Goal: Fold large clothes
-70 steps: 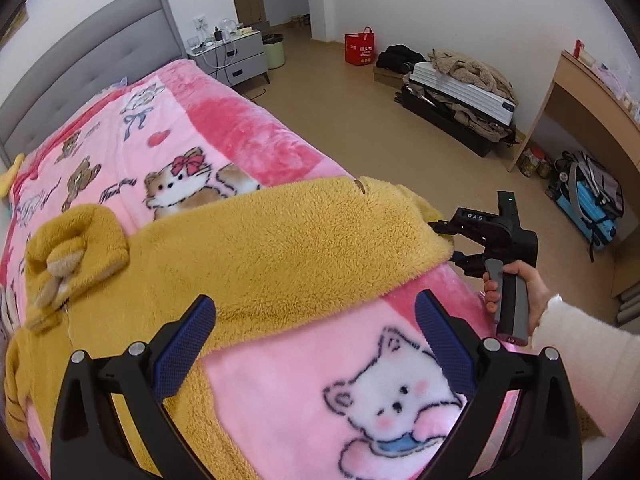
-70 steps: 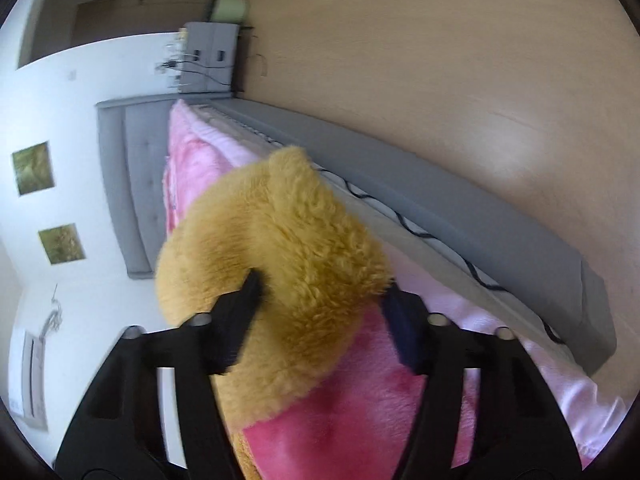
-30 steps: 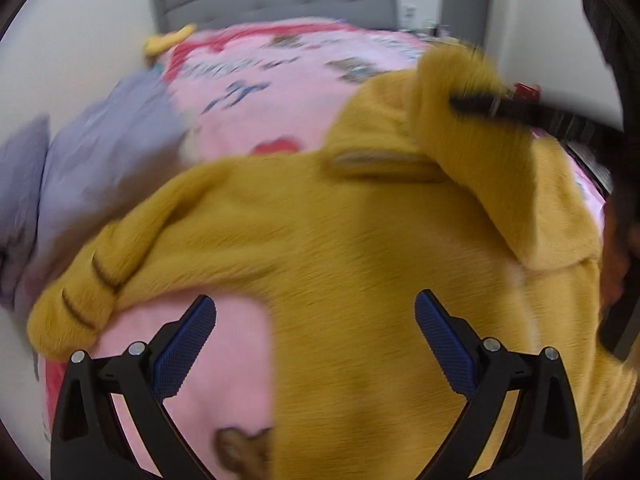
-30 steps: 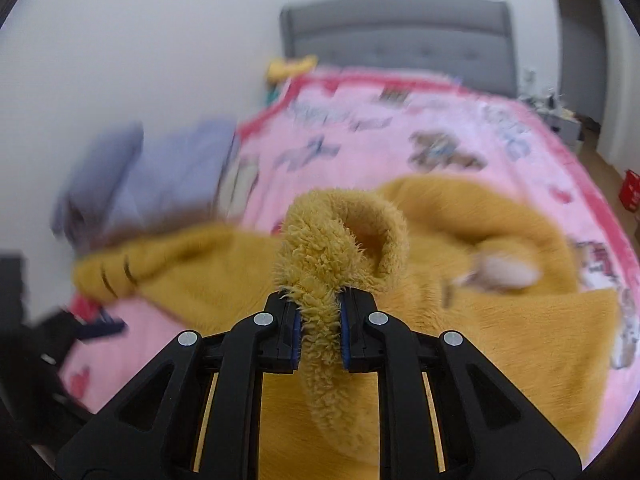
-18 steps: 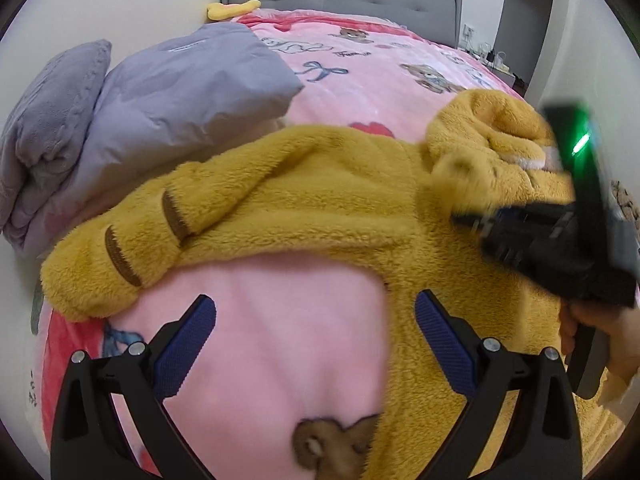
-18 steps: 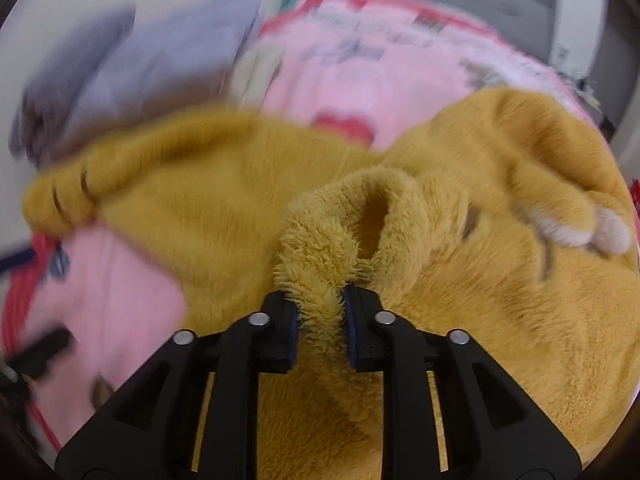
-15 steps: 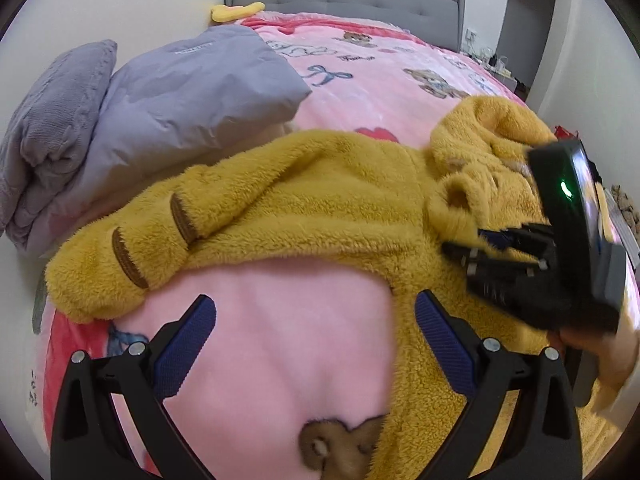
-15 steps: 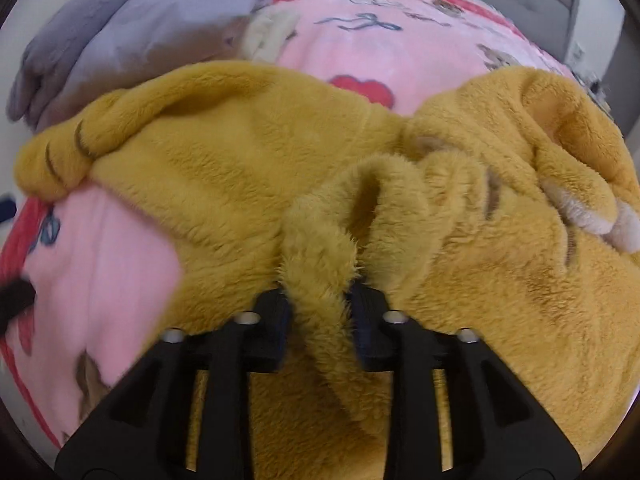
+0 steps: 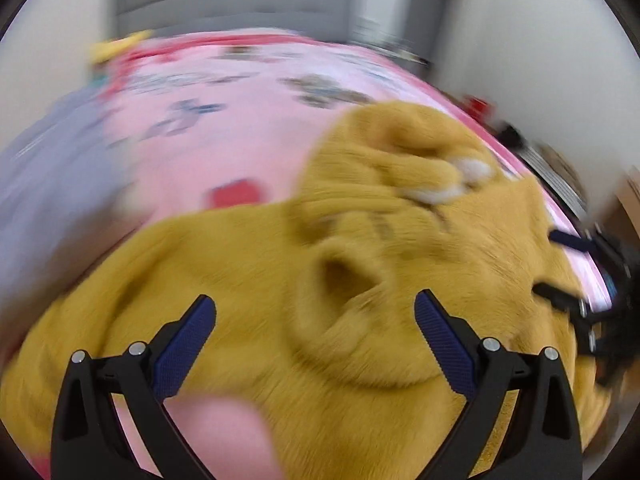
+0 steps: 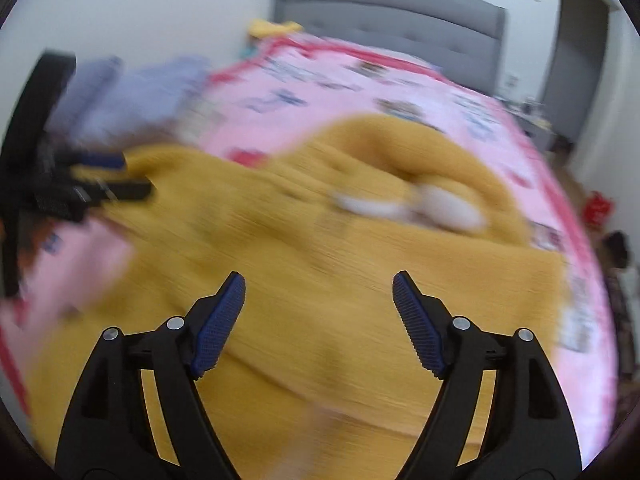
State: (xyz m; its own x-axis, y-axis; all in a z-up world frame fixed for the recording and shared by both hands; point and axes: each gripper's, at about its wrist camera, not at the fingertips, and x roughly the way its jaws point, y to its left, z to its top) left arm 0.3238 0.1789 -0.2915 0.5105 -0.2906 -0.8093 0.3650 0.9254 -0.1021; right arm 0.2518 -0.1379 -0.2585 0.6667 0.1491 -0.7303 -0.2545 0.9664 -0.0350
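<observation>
The left gripper point(image 9: 314, 326) hovers spread wide over the near part of the yellow fleece garment point(image 9: 360, 280), gripping nothing; the right gripper point(image 10: 318, 320) hovers likewise, fingers apart and empty; the garment lies crumpled across the pink blanket point(image 10: 340, 92) on the bed, its hood toward the far right; both views are blurred.

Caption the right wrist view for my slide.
Open right claw above a fuzzy yellow garment spread on the pink blanket; left claw at its far edge.

bed point(image 10: 400, 4) | pink blanket point(image 9: 240, 152) | on it: yellow fleece garment point(image 9: 360, 320), grey bedding point(image 9: 48, 184)
</observation>
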